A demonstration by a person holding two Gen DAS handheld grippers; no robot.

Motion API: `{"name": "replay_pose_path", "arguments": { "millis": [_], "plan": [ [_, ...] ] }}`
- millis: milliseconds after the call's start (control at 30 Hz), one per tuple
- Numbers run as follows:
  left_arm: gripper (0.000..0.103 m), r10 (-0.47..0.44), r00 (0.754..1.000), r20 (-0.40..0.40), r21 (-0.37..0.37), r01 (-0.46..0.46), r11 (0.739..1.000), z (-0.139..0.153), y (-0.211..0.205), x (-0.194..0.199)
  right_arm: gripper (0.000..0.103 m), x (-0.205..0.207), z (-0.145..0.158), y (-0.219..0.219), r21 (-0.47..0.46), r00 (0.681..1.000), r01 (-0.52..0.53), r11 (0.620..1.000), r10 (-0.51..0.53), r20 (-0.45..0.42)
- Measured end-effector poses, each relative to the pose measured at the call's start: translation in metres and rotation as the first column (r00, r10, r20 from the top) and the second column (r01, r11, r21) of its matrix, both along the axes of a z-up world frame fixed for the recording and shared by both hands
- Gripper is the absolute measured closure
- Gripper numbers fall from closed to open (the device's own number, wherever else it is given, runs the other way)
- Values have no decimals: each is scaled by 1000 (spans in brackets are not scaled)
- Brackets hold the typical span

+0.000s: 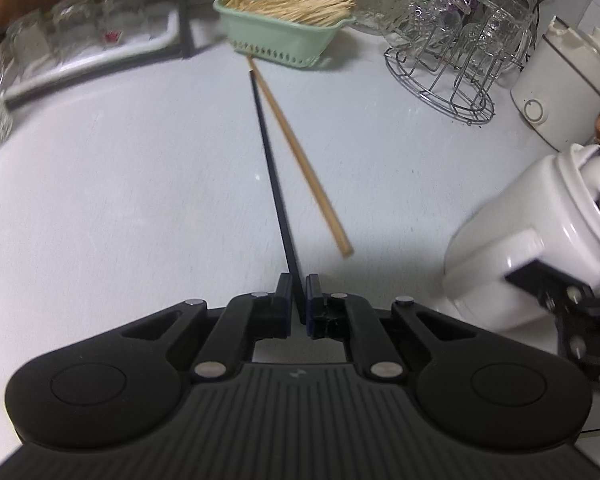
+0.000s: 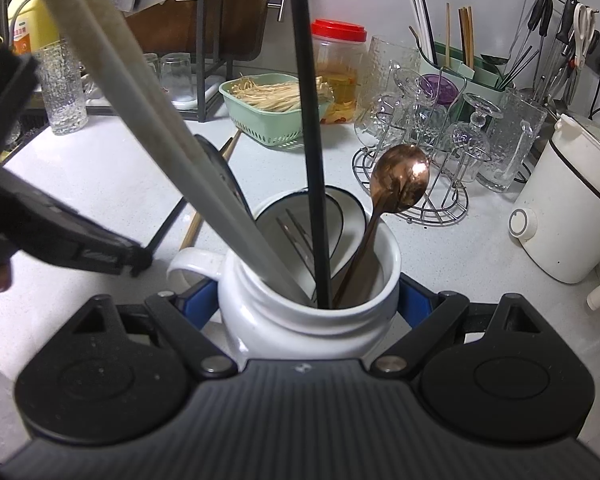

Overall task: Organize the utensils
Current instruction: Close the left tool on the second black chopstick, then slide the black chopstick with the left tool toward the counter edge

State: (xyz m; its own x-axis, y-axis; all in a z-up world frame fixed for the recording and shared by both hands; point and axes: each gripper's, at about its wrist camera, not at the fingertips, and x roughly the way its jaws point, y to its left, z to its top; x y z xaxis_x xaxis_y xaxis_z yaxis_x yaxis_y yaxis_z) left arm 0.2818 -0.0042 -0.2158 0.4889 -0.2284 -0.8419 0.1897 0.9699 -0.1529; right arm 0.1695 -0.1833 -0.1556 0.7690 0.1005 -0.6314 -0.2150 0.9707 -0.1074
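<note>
Two chopsticks lie on the white desk ahead of the left tool: one black chopstick, whose near end sits between the tool's almost closed jaws with the pads pressed on it, and one wooden chopstick lying free just to its right, its far end close to the green basket. That basket, at the far side, is heaped with thin pale sticks. The right tool has its jaws clamped around one white jar with a side handle, held to the right of the left tool. In the jar stand one copper spoon, two pale chopsticks, one black stick, a fork and a white spoon. To the right of the basket a wire rack holds several upturned glasses, and one white cooker stands at the right edge. A row of three glasses sits far left on a tray.
</note>
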Motion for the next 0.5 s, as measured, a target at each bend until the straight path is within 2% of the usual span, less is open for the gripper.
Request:
{"name": "replay_pose_path", "arguments": {
  "millis": [233, 500],
  "plan": [
    [98, 47, 998, -41, -14, -48, 999, 5, 19, -35, 10, 2, 0, 1, 2, 1000, -2, 1000, 2, -5],
    [98, 99, 993, -63, 25, -97, 995, 12, 21, -81, 10, 6, -1, -5, 5, 995, -99, 995, 99, 16]
  ]
}}
